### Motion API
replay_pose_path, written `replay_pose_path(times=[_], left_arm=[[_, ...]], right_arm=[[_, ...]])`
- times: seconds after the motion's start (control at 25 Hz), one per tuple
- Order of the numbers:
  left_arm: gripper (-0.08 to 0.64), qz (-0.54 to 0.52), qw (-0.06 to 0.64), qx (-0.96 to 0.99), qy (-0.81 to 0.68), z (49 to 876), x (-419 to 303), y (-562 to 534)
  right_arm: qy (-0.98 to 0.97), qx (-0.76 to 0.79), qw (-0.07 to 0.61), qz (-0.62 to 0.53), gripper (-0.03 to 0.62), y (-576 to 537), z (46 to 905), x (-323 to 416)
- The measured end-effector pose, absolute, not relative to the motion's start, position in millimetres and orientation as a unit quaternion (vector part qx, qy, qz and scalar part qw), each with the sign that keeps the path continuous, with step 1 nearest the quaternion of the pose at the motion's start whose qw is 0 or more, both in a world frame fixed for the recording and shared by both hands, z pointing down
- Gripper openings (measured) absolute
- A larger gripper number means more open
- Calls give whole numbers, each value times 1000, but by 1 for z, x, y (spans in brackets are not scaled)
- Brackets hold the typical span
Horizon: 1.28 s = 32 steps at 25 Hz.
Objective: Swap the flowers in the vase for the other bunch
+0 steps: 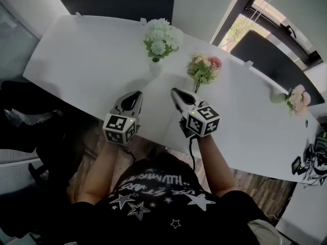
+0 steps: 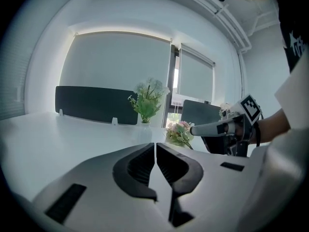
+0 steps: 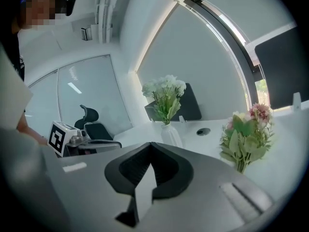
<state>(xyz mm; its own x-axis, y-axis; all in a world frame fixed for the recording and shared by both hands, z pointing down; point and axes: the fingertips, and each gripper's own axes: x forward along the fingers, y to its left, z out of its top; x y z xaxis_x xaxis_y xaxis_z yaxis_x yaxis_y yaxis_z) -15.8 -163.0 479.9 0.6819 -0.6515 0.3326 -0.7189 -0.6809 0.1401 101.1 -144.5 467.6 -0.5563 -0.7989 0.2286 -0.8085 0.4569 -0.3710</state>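
1. The white bunch (image 1: 162, 36) stands in the vase (image 1: 155, 68) on the bench (image 1: 87, 50). A pink bunch (image 1: 204, 68) is near it on the right, and another bunch (image 1: 296, 99) lies well apart at the far end.
2. The left tool (image 1: 136, 97) and the right tool (image 1: 176, 93) hover over the near edge, each with its jaws together on nothing.
3. The scene fits either the white bunch due to come out or the white bunch already swapped in (one moment cannot say which).
4. Any grip on a bunch is best taken low on the stems and drawn straight, so the slim vase stays upright.
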Motion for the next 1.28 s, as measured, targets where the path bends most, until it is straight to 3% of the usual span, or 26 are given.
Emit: replay_pose_path(times=[0.72,1.28], left_arm=[[8,80,116,900,-412,445,-73,-49],[8,66,111,898,-421,435,-92,83]], right_arm=[[-866,464,24,186,2,-48,437,60],[-859,478,40,181,2,89,439,61]])
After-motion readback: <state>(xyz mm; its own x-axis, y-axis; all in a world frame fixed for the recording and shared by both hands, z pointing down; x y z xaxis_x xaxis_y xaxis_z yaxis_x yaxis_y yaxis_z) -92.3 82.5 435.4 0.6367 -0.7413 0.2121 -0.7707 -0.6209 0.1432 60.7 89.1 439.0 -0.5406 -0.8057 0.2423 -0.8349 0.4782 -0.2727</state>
